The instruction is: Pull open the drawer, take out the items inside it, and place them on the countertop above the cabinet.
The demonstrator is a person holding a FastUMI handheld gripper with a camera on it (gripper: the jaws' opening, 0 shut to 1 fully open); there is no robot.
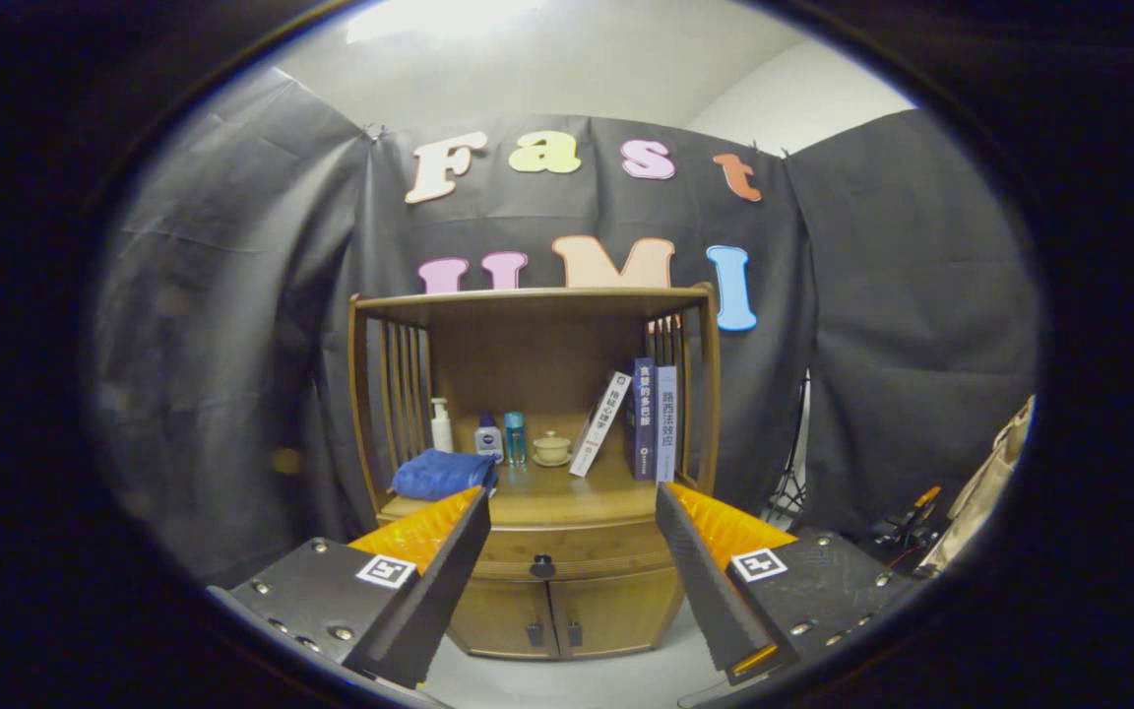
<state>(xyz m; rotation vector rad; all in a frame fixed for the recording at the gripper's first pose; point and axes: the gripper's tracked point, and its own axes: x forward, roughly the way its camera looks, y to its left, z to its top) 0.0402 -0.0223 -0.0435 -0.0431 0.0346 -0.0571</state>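
A wooden cabinet point(537, 591) stands ahead against the booth wall. Its drawer point(567, 549) is closed, with a dark round knob point(542, 566) in the middle of its front. The countertop point(567, 497) above the drawer sits under an open shelf frame. My gripper point(572, 502) is open, fingers spread wide, some way short of the cabinet. The knob shows in the gap between the fingers, a little below the tips. Nothing is between the fingers.
On the countertop lie a folded blue towel point(441, 475), a white pump bottle point(441, 425), two small bottles point(501, 437), a lidded cup on a saucer point(552, 448) and several books point(651, 421). Two lower doors point(552, 615) are closed. Clutter point(907, 527) sits on the floor at right.
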